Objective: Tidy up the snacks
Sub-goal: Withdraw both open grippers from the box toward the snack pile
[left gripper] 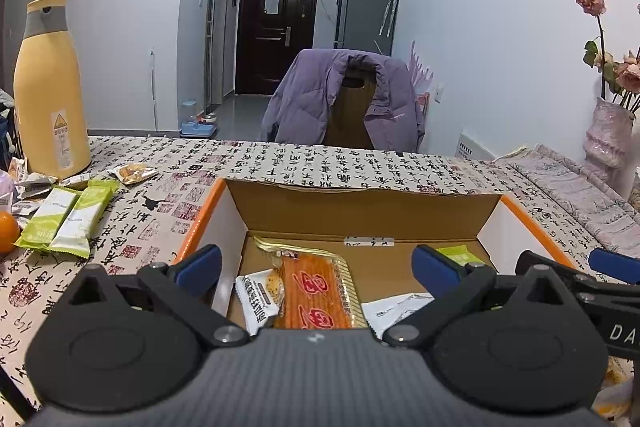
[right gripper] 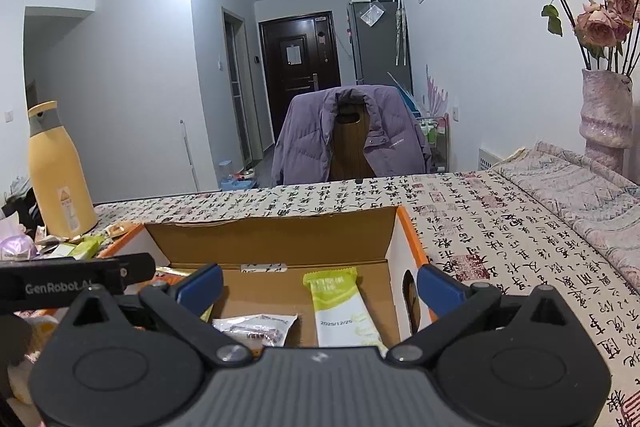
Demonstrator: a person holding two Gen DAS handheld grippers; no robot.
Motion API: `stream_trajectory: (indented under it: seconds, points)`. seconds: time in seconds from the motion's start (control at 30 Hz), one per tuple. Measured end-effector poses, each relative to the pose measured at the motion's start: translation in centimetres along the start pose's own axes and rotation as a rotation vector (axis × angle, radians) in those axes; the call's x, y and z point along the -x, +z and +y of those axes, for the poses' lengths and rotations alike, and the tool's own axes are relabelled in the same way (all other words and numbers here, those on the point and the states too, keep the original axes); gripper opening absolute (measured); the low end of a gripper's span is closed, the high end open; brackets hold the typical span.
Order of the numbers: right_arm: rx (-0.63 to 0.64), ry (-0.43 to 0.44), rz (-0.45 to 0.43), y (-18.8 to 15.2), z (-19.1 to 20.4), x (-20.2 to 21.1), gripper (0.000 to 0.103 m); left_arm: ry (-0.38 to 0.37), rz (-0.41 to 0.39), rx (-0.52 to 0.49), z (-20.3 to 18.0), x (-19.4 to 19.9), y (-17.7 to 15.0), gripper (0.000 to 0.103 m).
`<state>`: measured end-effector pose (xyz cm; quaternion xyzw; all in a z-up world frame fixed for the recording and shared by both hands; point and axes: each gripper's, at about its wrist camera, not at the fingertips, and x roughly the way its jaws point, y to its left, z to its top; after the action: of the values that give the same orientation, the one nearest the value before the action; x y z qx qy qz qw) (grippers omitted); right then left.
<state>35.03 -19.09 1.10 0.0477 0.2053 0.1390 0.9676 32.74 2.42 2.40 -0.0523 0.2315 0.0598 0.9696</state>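
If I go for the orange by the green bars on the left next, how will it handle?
The orange looks round and smooth, so it will probably roll if nudged rather than gripped squarely. It seems firm, not floppy like the green snack bars beside it. It sits at the picture's edge, partly cut off, so its far side is unseen.

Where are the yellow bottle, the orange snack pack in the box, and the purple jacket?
yellow bottle (left gripper: 50,99), left wrist view, mid body.
orange snack pack (left gripper: 316,291), left wrist view, its printed face.
purple jacket (right gripper: 308,143), right wrist view, its left front panel.
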Motion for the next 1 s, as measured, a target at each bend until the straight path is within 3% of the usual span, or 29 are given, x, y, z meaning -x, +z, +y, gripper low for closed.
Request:
stream_trajectory:
  seconds: [0.4, 1.0]
  points:
    - [-0.005, -0.001, -0.042, 1.7, -0.4, 2.3, 0.103, -0.002, 0.009, -0.009, -0.9, 1.6, 0.8, 0.103]
    - [0.057, 0.021, -0.076, 0.8, 2.6, 11.0, 0.103, 0.016, -0.038, -0.018, 0.5, 10.7, -1.1, 0.103]
